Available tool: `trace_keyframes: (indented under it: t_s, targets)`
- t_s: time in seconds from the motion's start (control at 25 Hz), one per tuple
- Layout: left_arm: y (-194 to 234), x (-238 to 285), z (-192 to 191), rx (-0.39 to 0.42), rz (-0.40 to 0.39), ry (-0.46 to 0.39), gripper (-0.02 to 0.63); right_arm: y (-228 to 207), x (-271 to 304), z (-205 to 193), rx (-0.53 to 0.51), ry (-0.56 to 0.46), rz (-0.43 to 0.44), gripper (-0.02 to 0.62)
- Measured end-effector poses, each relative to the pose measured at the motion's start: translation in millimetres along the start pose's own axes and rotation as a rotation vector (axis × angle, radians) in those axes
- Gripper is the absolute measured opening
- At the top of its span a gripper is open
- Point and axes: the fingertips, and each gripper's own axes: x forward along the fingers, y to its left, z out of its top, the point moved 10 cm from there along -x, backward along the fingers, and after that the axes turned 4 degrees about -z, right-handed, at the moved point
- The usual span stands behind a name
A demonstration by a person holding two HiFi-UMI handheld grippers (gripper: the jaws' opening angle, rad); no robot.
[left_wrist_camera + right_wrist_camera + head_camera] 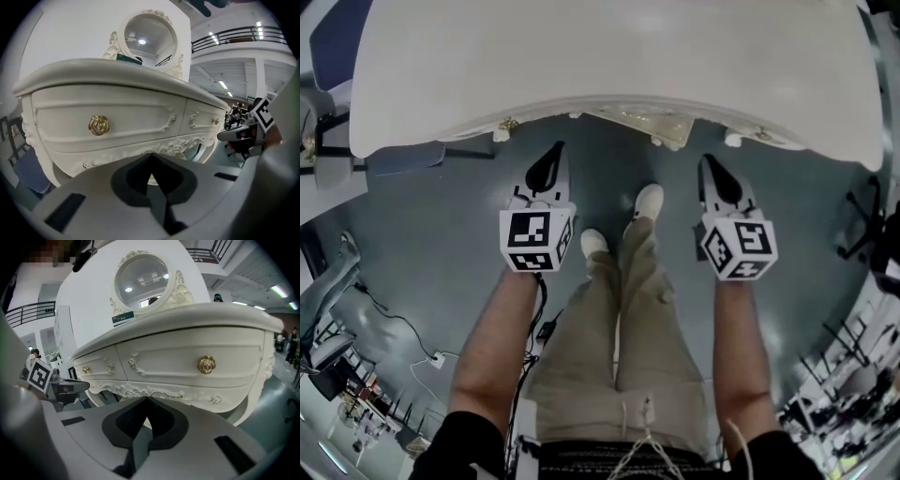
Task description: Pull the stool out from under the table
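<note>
A white carved dressing table (609,66) fills the top of the head view. Under its front edge shows a pale beige patch, probably the stool's seat (652,122); the rest of the stool is hidden. My left gripper (553,152) and right gripper (709,163) hover side by side just short of that edge, both shut with nothing held. In the left gripper view the shut jaws (151,159) face the table's drawer front (117,122) and its gold knob (99,125). The right gripper view has its shut jaws (146,403) below another gold knob (206,364).
The person's legs and white shoes (647,202) stand between the grippers on the grey floor. A round mirror (143,275) rises behind the tabletop. Cables (422,352) lie at the lower left, a blue chair (403,159) sits at the left, and black chairs (862,225) stand at the right.
</note>
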Motion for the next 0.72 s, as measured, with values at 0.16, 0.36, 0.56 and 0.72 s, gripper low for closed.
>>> trace_keyframes:
  t_s: [0.16, 0.36, 0.56, 0.72]
  targets:
    - [5, 25, -22, 0.000, 0.020, 0.007, 0.003, -9, 25, -20, 0.008, 0.018, -0.009, 0.002]
    - [14, 44, -47, -0.019, 0.025, 0.029, 0.003, -12, 53, -48, 0.016, 0.068, -0.015, 0.002]
    - [19, 66, -72, -0.022, 0.032, 0.049, 0.003, -23, 84, -82, 0.025, 0.113, -0.009, 0.002]
    - [28, 76, -82, -0.011, 0.041, 0.055, 0.003, -29, 108, -99, 0.024, 0.136, -0.030, 0.006]
